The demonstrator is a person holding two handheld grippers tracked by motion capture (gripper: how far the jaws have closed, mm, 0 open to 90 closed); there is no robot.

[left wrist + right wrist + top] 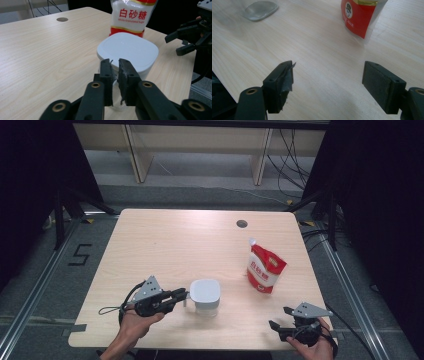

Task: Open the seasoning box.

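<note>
A clear container with a white lid [205, 295] [127, 48] stands near the table's front edge, its handle pointing left. My left gripper [182, 296] [115, 62] reaches in from the left, its jaws pressed together on that translucent handle. A red and white bag of sugar [265, 267] [132, 16] [358, 17] stands upright to the right of the container and a little farther back. My right gripper [278, 317] [328, 72] [172, 45] hovers at the front right corner with its jaws wide open and nothing between them.
The wooden table [165, 245] has a round cable hole [242, 224] [62, 19] near its far edge. Behind it stand shelf legs and loose cables on the floor. Black curtains hang on both sides.
</note>
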